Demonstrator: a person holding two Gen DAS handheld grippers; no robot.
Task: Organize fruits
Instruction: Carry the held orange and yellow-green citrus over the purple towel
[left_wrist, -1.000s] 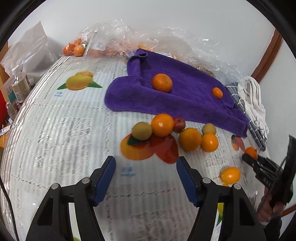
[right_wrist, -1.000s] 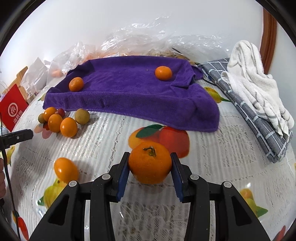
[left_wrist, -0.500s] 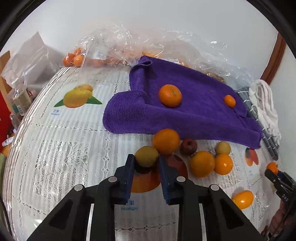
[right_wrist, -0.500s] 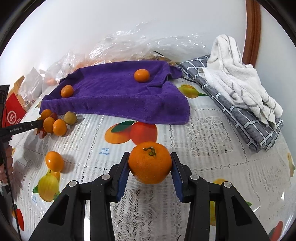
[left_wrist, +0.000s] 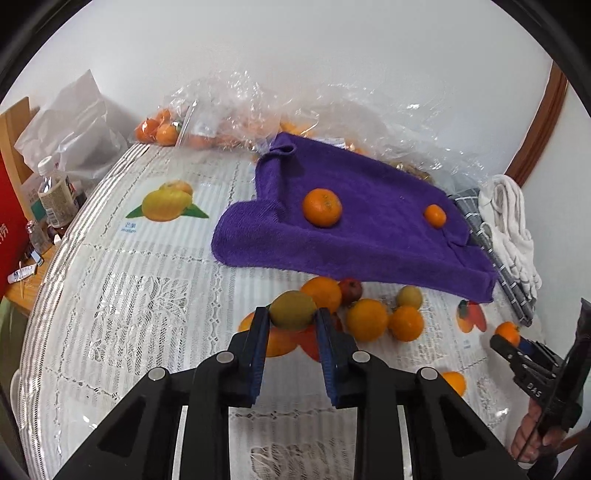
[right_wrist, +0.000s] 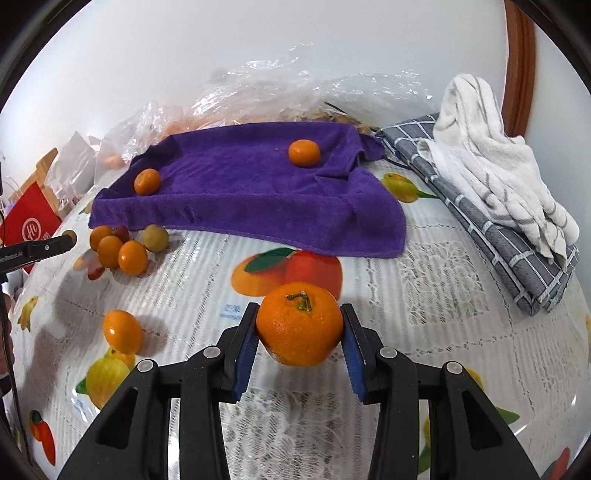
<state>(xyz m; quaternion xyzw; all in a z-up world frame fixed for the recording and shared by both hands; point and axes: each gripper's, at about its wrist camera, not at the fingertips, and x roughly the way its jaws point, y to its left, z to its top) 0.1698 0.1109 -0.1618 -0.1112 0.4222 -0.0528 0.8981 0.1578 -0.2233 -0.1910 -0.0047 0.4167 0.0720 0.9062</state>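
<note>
My left gripper (left_wrist: 291, 320) is shut on a yellow-green fruit (left_wrist: 292, 309), held just above the table by a cluster of oranges (left_wrist: 366, 319) and a small red fruit (left_wrist: 351, 290). My right gripper (right_wrist: 300, 334) is shut on an orange mandarin (right_wrist: 299, 323) with a stem, above the tablecloth. A purple towel (left_wrist: 369, 236) lies behind, with two mandarins (left_wrist: 322, 206) on it; it also shows in the right wrist view (right_wrist: 240, 192). A loose orange fruit (right_wrist: 122, 331) lies at the left.
Clear plastic bags (left_wrist: 258, 107) with more fruit lie along the wall. A grey checked cloth (right_wrist: 491, 229) with a white towel (right_wrist: 491, 162) sits at the right. Bottles (left_wrist: 55, 199) and a red box (right_wrist: 31, 221) stand at the left edge.
My left gripper moved forward, shut on the yellow-green fruit and lifted it slightly. My right gripper keeps hold of the mandarin and has moved closer to the towel again.
</note>
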